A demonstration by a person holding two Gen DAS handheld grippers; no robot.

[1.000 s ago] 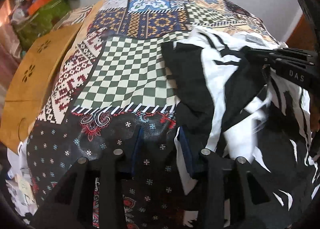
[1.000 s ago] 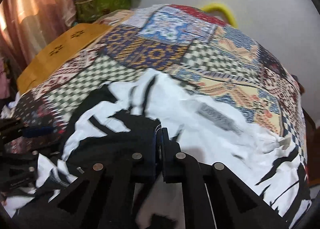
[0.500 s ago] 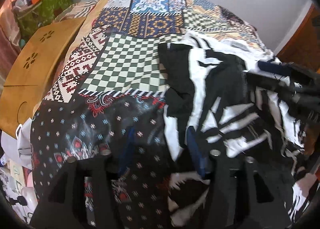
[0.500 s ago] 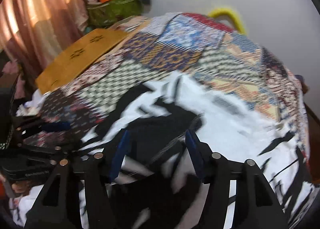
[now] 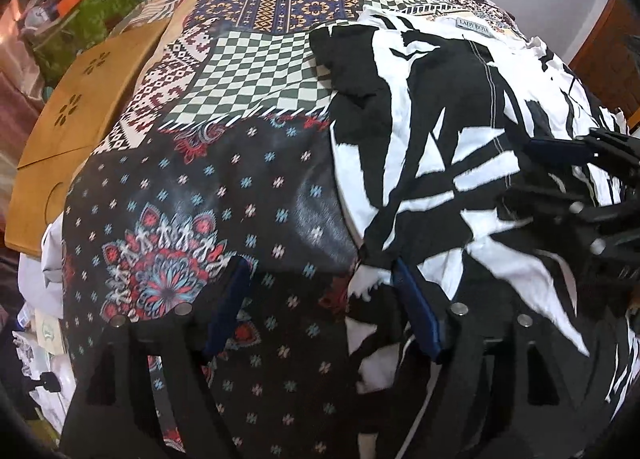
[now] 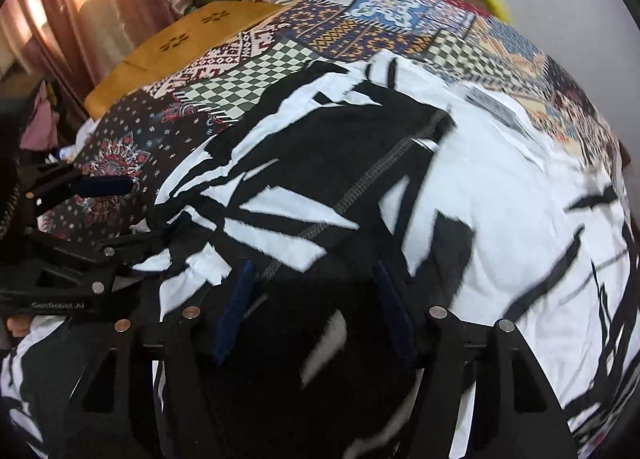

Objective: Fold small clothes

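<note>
Both claws opening, empty, over garment (image 5: 432,147) (tag (image 5: 474,24) reads "LADY BOYA").

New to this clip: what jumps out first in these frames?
The black-and-white patterned garment sprawls rumpled across the right half of the colourful patchwork bedcover. Both grippers, left and right, hang over its near edge, fingers opening, gripping nothing. A yellow-brown wooden board flanks the left.
</note>
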